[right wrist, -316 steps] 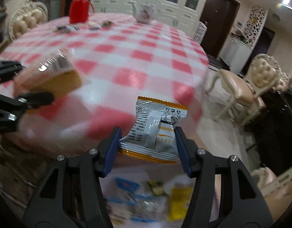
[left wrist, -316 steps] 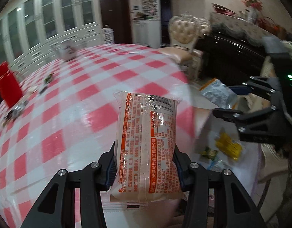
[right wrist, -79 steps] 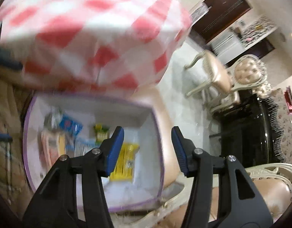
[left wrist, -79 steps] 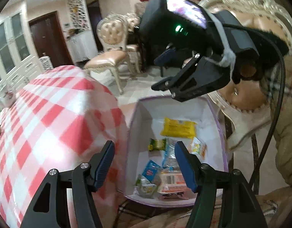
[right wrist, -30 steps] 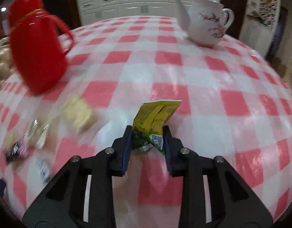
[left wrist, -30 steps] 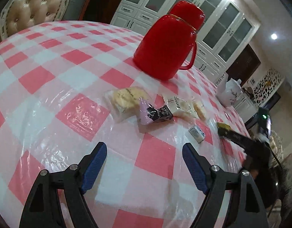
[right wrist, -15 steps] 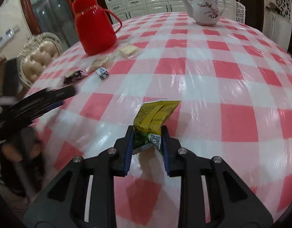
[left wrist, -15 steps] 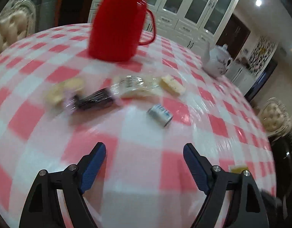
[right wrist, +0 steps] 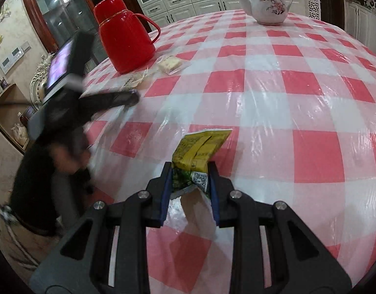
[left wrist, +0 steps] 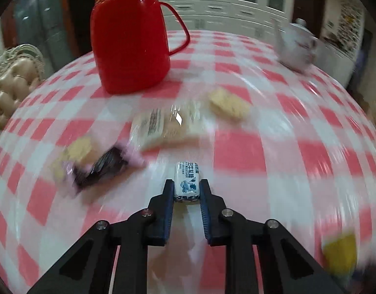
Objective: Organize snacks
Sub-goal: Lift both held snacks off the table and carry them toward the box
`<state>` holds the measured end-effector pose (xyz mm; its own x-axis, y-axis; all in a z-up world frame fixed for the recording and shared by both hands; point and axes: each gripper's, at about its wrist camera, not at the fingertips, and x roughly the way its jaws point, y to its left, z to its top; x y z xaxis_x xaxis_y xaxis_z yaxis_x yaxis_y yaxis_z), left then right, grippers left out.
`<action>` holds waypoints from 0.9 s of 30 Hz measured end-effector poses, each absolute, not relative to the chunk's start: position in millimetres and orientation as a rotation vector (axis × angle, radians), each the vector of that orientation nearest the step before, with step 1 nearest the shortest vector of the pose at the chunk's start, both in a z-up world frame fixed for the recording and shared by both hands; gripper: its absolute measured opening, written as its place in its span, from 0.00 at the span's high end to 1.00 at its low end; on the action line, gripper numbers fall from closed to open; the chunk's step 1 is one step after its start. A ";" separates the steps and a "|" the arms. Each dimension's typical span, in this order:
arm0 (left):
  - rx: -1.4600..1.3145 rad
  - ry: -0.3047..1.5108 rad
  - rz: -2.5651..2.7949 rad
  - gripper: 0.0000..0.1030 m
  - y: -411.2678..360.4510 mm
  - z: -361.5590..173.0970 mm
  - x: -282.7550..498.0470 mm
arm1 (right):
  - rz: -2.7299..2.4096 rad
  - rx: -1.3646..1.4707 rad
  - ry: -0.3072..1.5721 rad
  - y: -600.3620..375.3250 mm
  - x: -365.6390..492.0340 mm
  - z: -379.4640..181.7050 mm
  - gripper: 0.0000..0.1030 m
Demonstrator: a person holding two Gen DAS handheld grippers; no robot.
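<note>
Small white-and-blue candy (left wrist: 187,181) sits between the pads of the left gripper (left wrist: 187,191), lying on the checked tablecloth (left wrist: 298,112); the jaws have just been closing and now pinch its near end, likely so it can be lifted off. Ahead and left of that claw: a dark wrapper (left wrist: 99,169), clear-wrapped pastries (left wrist: 163,127), and beyond them the red thermos (left wrist: 129,41). The right gripper (right wrist: 190,178) is clamped on the lower end of a yellow-green packet (right wrist: 200,152), which juts up and forward from its tips, clear of the cloth, probably carried for stowing. White teapot (right wrist: 268,2) stands far ahead of it.
</note>
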<state>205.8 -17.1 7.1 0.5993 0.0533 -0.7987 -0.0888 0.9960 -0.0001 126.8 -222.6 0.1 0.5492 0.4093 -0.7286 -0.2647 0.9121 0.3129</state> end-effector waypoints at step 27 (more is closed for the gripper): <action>0.012 0.840 -0.090 0.80 -10.8 23.8 62.5 | 0.410 0.145 0.907 -219.3 124.2 0.9 0.69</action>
